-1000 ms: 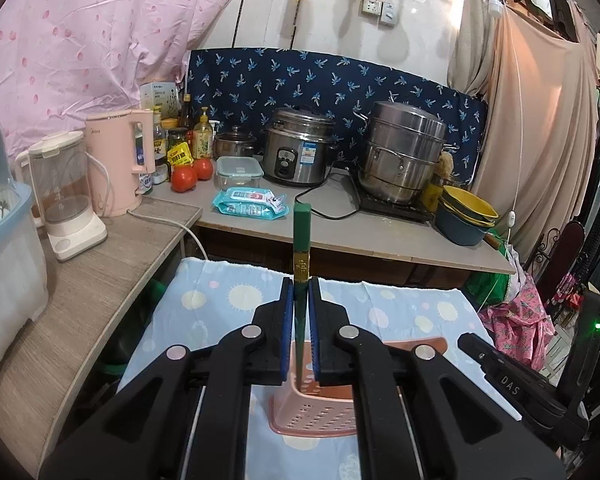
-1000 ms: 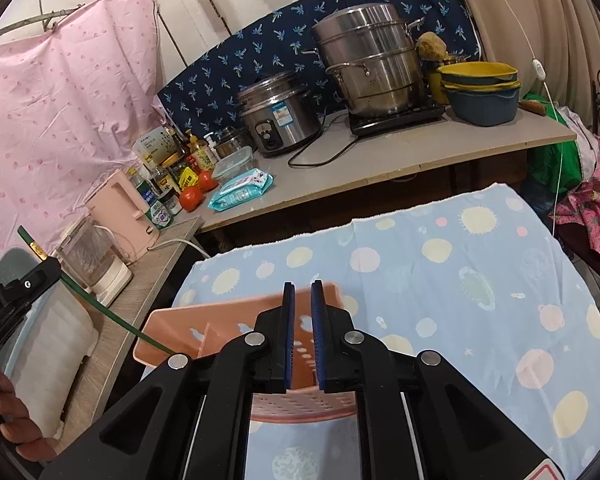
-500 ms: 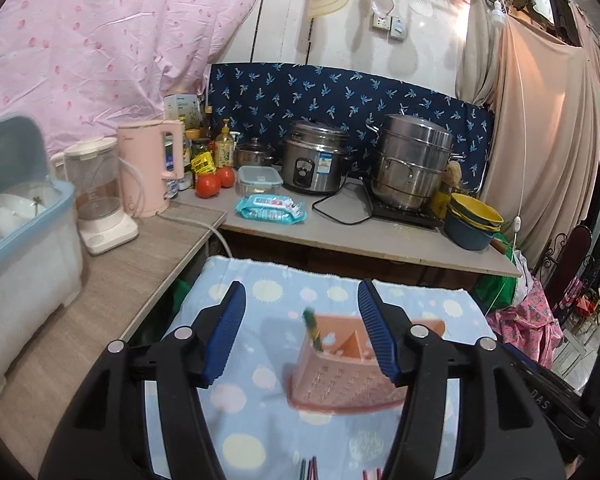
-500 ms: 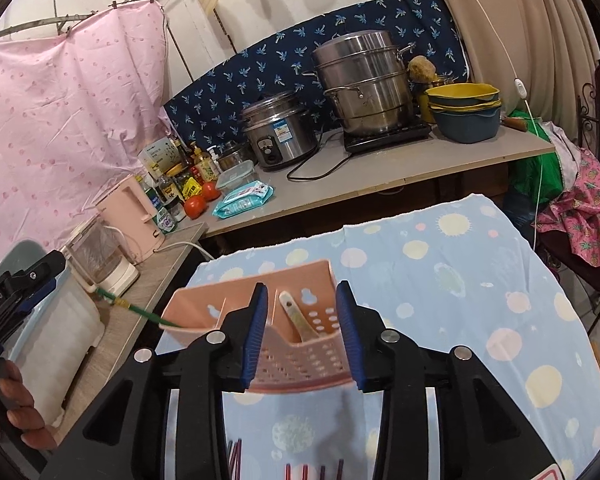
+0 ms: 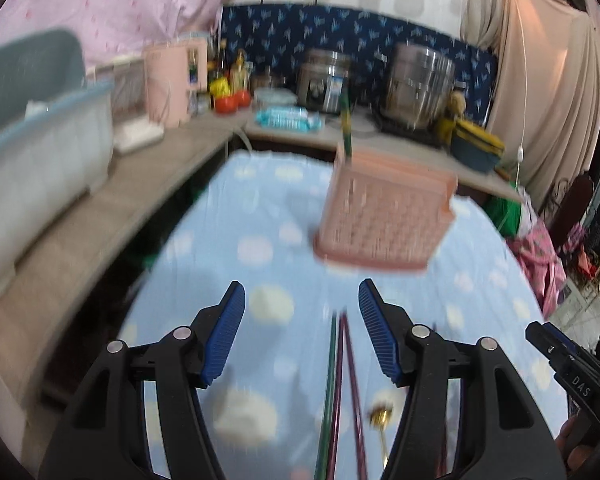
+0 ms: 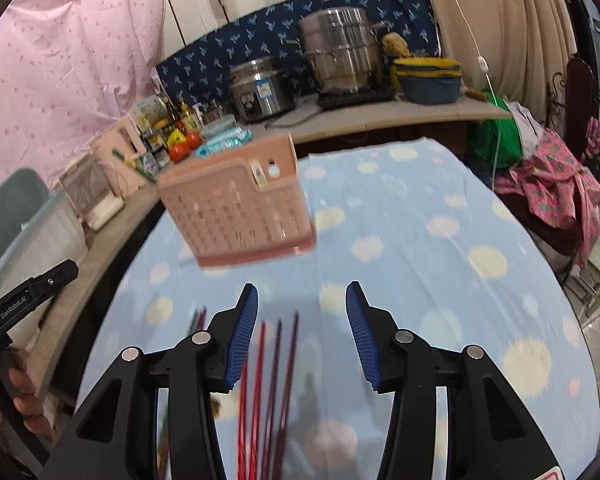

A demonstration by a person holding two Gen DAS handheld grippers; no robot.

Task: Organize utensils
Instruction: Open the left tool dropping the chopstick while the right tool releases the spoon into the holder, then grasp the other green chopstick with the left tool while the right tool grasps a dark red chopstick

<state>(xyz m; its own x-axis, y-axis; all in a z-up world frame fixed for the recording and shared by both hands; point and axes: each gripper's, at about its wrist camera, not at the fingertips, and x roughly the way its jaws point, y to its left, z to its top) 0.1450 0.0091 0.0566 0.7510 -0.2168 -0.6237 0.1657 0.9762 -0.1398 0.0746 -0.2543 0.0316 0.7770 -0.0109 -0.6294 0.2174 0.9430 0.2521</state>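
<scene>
Left wrist view: the left gripper, ribbed blue pads spread, is hovering over thin chopsticks lying on the dotted tablecloth; beyond, a perforated pink plastic holder is standing with a green chopstick upright inside.

Right wrist view: the right gripper, likewise spread, is hanging above red chopsticks; the holder is sitting ahead.

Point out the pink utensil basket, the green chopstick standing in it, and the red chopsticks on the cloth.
pink utensil basket [image 6: 236, 208]: right wrist view, on its perforated front wall.
green chopstick [image 5: 344, 120]: left wrist view, on the shaft above the basket rim.
red chopsticks [image 6: 276, 364]: right wrist view, mid-length of one stick.
</scene>
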